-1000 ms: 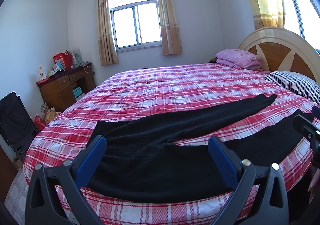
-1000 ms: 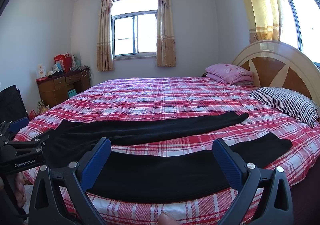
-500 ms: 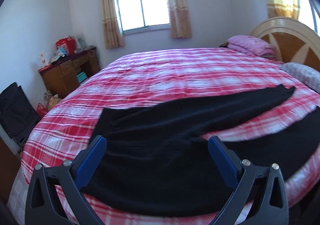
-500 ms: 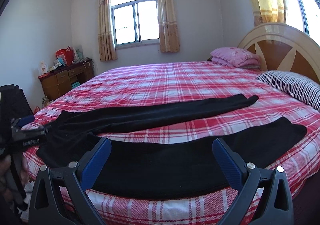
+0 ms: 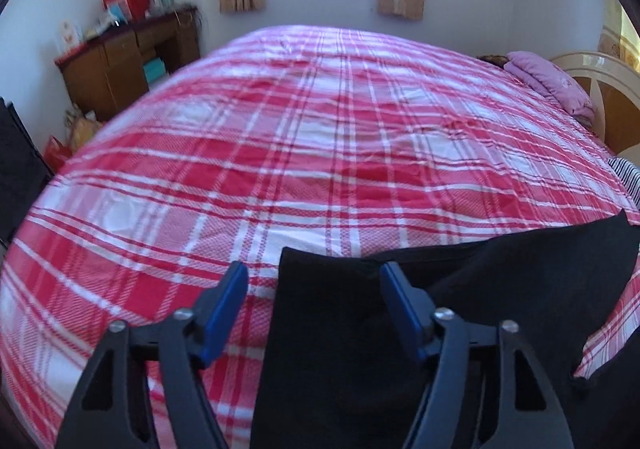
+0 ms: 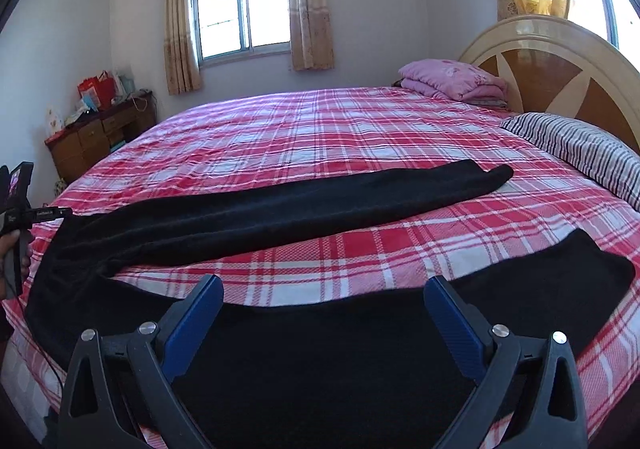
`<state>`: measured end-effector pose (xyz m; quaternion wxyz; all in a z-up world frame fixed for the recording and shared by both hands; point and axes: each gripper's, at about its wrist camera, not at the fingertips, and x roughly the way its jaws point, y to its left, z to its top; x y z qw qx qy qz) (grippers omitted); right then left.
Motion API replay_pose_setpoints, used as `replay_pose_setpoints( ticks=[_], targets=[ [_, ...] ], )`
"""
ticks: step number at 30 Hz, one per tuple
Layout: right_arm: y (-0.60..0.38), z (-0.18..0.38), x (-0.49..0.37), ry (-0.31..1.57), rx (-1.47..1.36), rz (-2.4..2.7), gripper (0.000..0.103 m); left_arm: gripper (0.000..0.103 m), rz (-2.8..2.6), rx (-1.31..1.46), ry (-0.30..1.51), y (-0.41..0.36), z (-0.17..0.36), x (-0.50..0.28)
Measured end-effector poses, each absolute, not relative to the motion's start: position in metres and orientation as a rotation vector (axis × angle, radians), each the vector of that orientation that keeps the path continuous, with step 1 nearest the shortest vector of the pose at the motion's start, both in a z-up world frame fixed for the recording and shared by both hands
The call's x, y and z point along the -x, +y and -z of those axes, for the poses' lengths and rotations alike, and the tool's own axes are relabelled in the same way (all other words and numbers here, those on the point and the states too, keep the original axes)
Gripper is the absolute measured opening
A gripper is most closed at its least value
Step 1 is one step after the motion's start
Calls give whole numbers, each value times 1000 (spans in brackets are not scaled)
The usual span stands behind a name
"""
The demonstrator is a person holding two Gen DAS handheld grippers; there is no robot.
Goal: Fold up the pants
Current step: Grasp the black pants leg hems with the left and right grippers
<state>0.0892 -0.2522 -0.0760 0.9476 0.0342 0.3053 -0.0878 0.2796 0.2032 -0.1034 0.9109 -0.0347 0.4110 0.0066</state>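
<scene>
Right wrist — pants (image 6: 280, 209) across plaid bed (image 6: 320, 129).

White walls, bright daylight thru a curtained window (image 6: 244, 13) at the far wall. Big bed (image 6: 320, 121) w/ red plaid sheet, arched wood headboard (image 6: 560, 65) on the right, striped pillow (image 6: 580, 149) and folded pink blanket (image 6: 452, 83) near it. Wooden desk (image 6: 96, 137) w/ clutter in the far left corner.

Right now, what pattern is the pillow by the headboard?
The pillow has dark and white stripes, clearest in the right wrist view.
</scene>
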Motion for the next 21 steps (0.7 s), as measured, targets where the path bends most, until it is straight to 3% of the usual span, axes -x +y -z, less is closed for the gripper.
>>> replay_pose_setpoints(
  ticks=[4, 8, 10, 11, 13, 21],
  targets=[
    [-269, 66, -105, 609, -18, 205, 92, 45, 23, 83, 911, 202, 118, -294],
    [-304, 60, -130, 658, -43, 208, 75, 39, 35, 61, 939, 203, 128, -303],
    [-326, 55, -144, 675, -47, 224, 68, 19, 116, 135, 925, 212, 129, -301],
    [-337, 54, -151, 691, -56, 232, 65, 14, 171, 210, 925, 219, 130, -299],
    [-371, 50, -171, 746, -122, 233, 60, 13, 186, 242, 925, 226, 130, -299],
    [-501, 44, -248, 844, -199, 370, 59, 13, 159, 124, 932, 215, 127, -303]
  ],
)
